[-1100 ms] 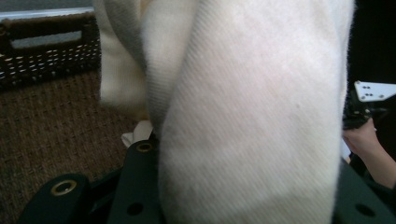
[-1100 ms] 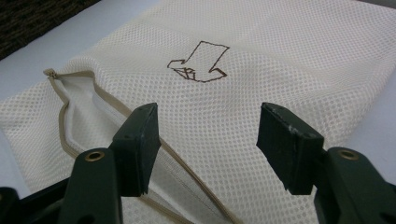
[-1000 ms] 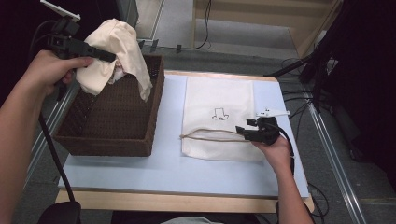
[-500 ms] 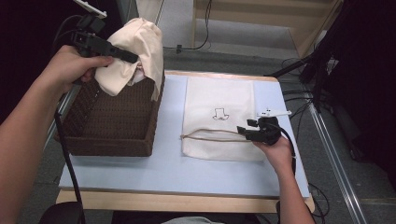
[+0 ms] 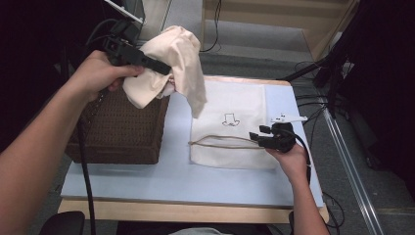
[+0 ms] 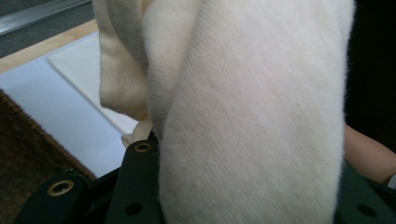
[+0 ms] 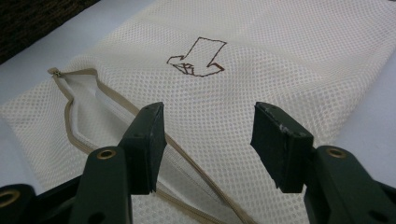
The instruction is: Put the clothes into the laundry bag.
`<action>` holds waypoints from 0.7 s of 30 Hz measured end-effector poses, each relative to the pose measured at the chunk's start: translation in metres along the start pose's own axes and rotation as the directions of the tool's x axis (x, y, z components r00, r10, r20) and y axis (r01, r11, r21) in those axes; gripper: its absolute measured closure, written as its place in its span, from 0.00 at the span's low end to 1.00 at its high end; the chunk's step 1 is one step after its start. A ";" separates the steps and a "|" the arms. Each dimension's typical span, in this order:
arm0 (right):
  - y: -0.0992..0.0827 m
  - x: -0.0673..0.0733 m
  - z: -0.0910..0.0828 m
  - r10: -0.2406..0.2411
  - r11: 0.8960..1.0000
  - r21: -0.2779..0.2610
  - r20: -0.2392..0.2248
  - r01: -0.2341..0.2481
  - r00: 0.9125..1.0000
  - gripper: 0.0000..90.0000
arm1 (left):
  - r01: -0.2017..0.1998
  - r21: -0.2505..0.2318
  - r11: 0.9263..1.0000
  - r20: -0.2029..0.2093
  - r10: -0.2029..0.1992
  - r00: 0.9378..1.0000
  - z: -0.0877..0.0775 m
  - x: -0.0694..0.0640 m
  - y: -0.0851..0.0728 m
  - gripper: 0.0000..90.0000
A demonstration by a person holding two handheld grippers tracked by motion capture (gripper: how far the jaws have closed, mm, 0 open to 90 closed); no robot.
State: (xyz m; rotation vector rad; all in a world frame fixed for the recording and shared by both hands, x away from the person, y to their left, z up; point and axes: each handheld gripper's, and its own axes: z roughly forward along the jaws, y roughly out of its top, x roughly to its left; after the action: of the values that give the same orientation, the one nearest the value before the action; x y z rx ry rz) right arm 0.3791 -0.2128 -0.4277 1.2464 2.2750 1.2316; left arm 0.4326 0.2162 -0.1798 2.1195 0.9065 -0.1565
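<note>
Dark floor and cables surround a pale blue table [image 5: 147,176] with a wooden edge. At 9 o'clock on the table sits a brown wicker basket [image 5: 122,129]. Above its far corner, at about 11 o'clock, the left gripper [image 5: 164,69] is clamped on a bunched cream cloth [image 5: 178,54], which hangs in the air with one tail drooping toward the table's middle. At 3 o'clock lies a flat cream mesh laundry bag [image 5: 235,105], its tan zipper [image 7: 88,77] partly undone and gaping. The right gripper [image 7: 205,135] rests low over the zipper edge; its jaws have just been closing a little, yet stand apart with only mesh beneath them, pinching nothing.

Risks, as I judge them: the cloth is held by a bunched fold and could slip free, or its tail could catch on the basket rim. If the right gripper fails to lift the zipper lip, the bag mouth stays flat and the cloth may pile on top.

No readable writing; the bag carries only a small brown outline drawing [image 7: 198,58].
</note>
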 end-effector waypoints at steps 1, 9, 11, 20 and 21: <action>0.000 0.000 0.000 0.000 1.000 0.001 0.001 0.000 1.000 0.51 | -0.006 0.000 1.000 0.009 0.006 1.000 0.003 -0.002 0.000 0.66; -0.002 -0.001 -0.002 -0.001 1.000 0.000 0.002 0.001 1.000 0.51 | -0.042 0.037 0.998 0.062 0.040 0.997 0.024 -0.020 -0.013 0.65; -0.002 -0.001 -0.003 -0.003 1.000 0.000 -0.001 0.003 1.000 0.51 | -0.056 0.064 0.996 0.063 0.052 0.997 0.029 -0.025 -0.021 0.65; -0.003 0.000 -0.003 0.001 1.000 0.002 -0.005 -0.001 1.000 0.52 | -0.068 0.086 0.994 0.092 0.060 0.994 0.030 -0.034 -0.042 0.65; -0.003 0.001 -0.003 0.000 1.000 0.002 -0.005 0.000 1.000 0.52 | -0.069 0.087 0.994 0.100 0.060 0.993 0.030 -0.036 -0.045 0.65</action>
State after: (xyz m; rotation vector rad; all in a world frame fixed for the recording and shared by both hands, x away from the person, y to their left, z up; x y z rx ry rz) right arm 0.3752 -0.2148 -0.4281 1.2455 2.2796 1.2341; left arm 0.3822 0.1937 -0.2143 2.2014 0.7861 -0.2699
